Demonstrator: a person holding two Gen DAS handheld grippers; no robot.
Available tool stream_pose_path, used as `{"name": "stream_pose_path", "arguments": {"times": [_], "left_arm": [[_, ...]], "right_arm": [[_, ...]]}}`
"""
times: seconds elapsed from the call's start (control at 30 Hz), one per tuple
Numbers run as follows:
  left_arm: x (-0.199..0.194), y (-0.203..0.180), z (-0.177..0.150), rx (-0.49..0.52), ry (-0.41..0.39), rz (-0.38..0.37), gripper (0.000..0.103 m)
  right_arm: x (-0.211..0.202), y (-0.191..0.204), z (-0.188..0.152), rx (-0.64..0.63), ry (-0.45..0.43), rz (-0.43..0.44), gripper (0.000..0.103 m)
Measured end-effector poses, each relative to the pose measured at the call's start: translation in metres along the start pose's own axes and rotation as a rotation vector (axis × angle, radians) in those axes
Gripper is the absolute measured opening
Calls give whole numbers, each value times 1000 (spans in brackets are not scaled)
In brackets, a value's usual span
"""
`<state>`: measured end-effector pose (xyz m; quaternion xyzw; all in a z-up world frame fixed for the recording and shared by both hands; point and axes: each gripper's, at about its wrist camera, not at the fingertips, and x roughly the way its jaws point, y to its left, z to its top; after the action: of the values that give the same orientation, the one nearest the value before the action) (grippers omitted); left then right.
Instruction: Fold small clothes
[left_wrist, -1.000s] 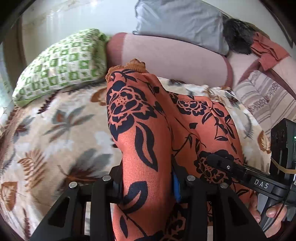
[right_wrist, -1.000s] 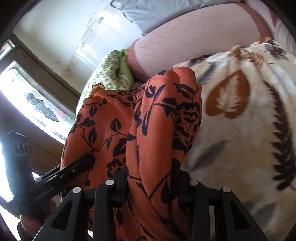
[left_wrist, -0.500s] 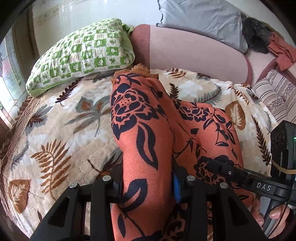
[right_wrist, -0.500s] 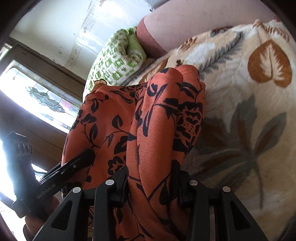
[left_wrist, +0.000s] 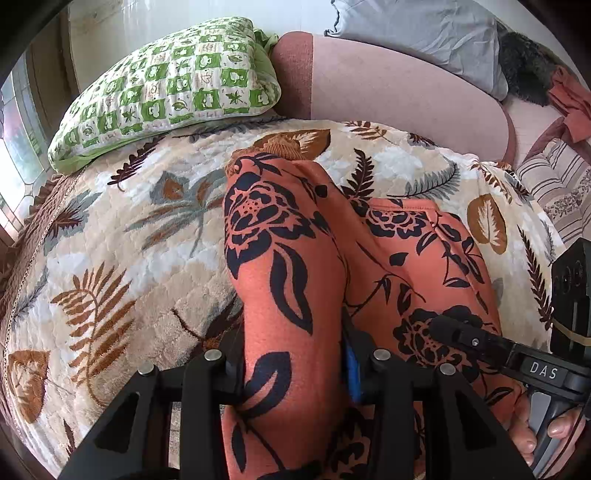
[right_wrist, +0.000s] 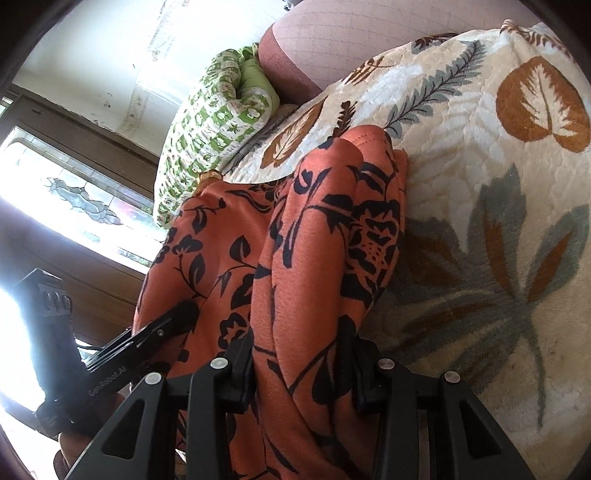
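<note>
An orange garment with a black flower print hangs from both grippers over a leaf-patterned blanket. My left gripper is shut on one bunched edge of it. My right gripper is shut on the other edge of the garment. The far end of the garment rests on the blanket, with a frilled hem at its tip. The right gripper also shows at the right of the left wrist view, and the left gripper at the left of the right wrist view.
A green and white checked pillow lies at the far left of the bed. A pink bolster runs along the back with a grey pillow on it. Striped fabric lies at the right. A window stands left.
Both grippers have drawn back and up with the garment. More of the blanket shows, and the garment's far end now lies farther from the bolster.
</note>
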<state>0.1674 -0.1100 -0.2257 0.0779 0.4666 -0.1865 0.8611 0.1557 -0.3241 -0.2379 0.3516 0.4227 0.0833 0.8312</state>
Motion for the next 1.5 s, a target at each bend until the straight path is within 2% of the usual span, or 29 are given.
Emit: {"name": "stream_pose_path", "arguments": {"times": [0.17,0.27,0.33,0.43,0.63,0.73,0.9,0.97,1.1,1.17,1.27,1.4,1.5], "left_arm": [[6,1,-2,-1,10,6,43],[13,3,-4,-3,30,17,47],[19,6,-7,-10,45,29,51],[23,8,-9,-10,53,47,57],[12,0,-8,36,44,117,59],[-1,-1,-8,49,18,161,59],[-35,6,-15,68,-38,213,59],[-41,12,-25,88,-28,246,59],[-41,23,-48,85,18,255,59],[-41,26,-57,77,25,254,59],[-42,25,-63,85,14,258,59],[-28,26,-68,112,16,271,60],[-21,30,-69,111,0,277,67]], "right_arm": [[0,-3,-3,20,7,-9,42],[5,-8,-2,47,25,-10,49],[8,-13,-2,74,38,-9,58],[7,-11,-3,54,39,-21,59],[1,-1,-5,9,48,-70,65],[-9,4,-4,-24,22,-87,65],[-42,16,-5,-115,-82,-118,65],[-54,23,-9,-157,-119,-119,64],[-74,39,-24,-254,-154,-120,42],[-76,46,-34,-289,-143,-112,40],[-72,50,-48,-327,-92,-133,39],[-41,36,-60,-327,48,-239,39],[-39,31,-57,-303,63,-223,39]]}}
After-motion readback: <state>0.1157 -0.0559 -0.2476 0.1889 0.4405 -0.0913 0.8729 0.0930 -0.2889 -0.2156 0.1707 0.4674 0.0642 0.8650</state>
